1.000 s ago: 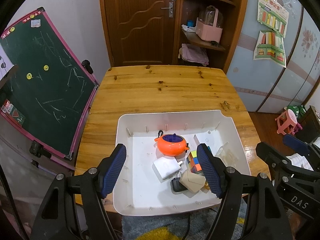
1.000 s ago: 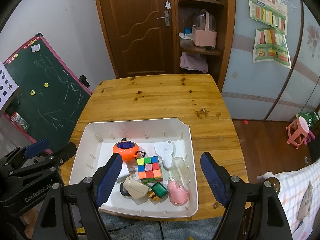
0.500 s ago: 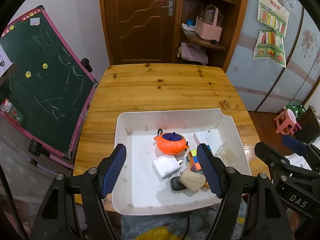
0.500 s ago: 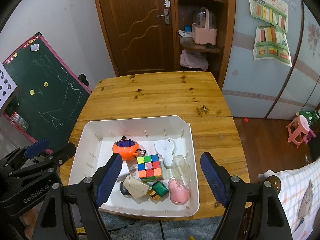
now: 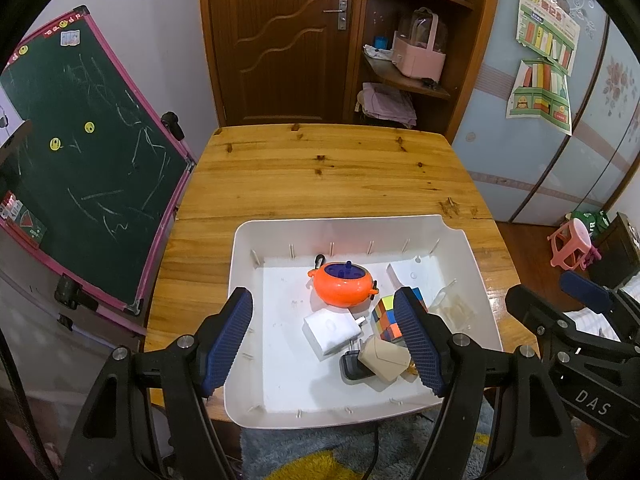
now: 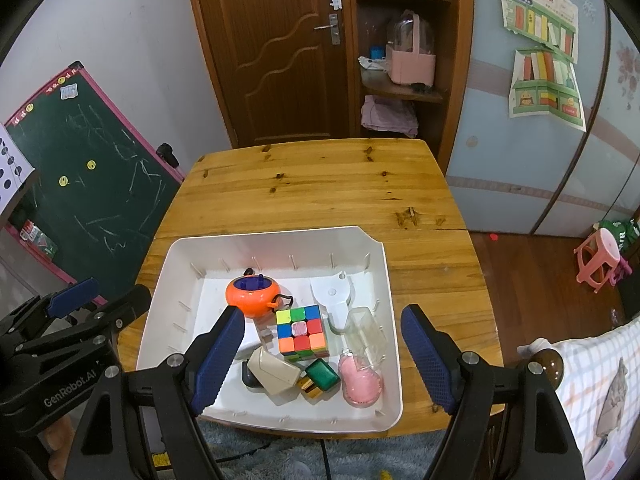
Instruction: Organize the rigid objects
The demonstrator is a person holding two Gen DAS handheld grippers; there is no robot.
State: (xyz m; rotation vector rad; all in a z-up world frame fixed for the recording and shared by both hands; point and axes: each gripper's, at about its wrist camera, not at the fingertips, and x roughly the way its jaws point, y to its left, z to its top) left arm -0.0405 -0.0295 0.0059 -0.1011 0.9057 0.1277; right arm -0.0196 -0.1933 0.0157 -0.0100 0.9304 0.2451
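Observation:
A white plastic bin (image 5: 248, 264) (image 6: 394, 304) sits at the near edge of a wooden table (image 5: 328, 176). Inside lie an orange pot-shaped toy (image 5: 342, 284) (image 6: 251, 295), a colour cube (image 6: 302, 332) (image 5: 386, 318), a white charger (image 5: 330, 330), a beige box (image 6: 274, 372) (image 5: 384, 358), a green bottle with a gold cap (image 6: 320, 377), a pink round case (image 6: 361, 383), a clear box (image 6: 365, 336) and a white flat piece (image 6: 334, 294). My left gripper (image 5: 326, 342) hangs open above the bin's near half. My right gripper (image 6: 322, 354) is open too, with nothing between its fingers.
A green chalkboard (image 5: 76, 152) with a pink frame leans at the table's left side. A brown door (image 5: 276, 40) and a shelf unit (image 5: 412, 40) stand behind the table. A pink stool (image 6: 600, 258) is on the floor at right. Bare tabletop lies beyond the bin.

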